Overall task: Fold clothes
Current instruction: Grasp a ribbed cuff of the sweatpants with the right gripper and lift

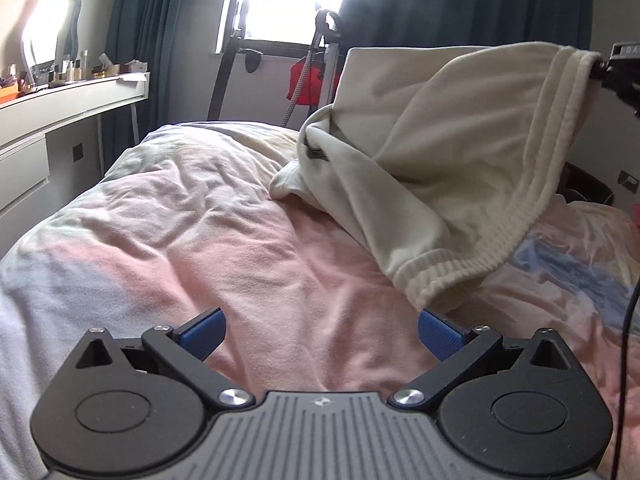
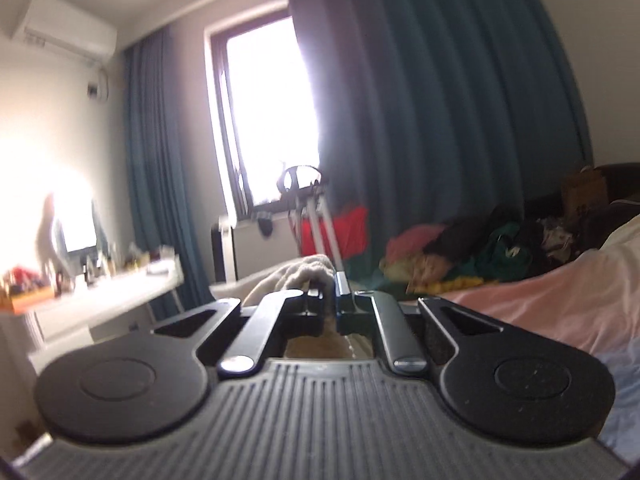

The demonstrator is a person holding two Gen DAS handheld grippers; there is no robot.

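A cream sweatshirt (image 1: pixel 432 160) with a ribbed hem hangs lifted over the bed in the left wrist view, its lower part still draped on the pink duvet (image 1: pixel 224 248). My right gripper (image 1: pixel 604 66) holds its ribbed edge at the upper right. In the right wrist view that gripper (image 2: pixel 330 286) is shut on the cream fabric (image 2: pixel 296 276). My left gripper (image 1: pixel 320 330) is open and empty, low over the duvet, with the hem's corner just right of its right blue pad (image 1: pixel 438 334).
A white desk (image 1: pixel 60 120) with small bottles stands left of the bed. A window (image 1: pixel 288 0) with teal curtains and a red-and-metal stand (image 1: pixel 316 72) are behind the bed. A pile of coloured clothes (image 2: pixel 472 252) lies at the bed's far side.
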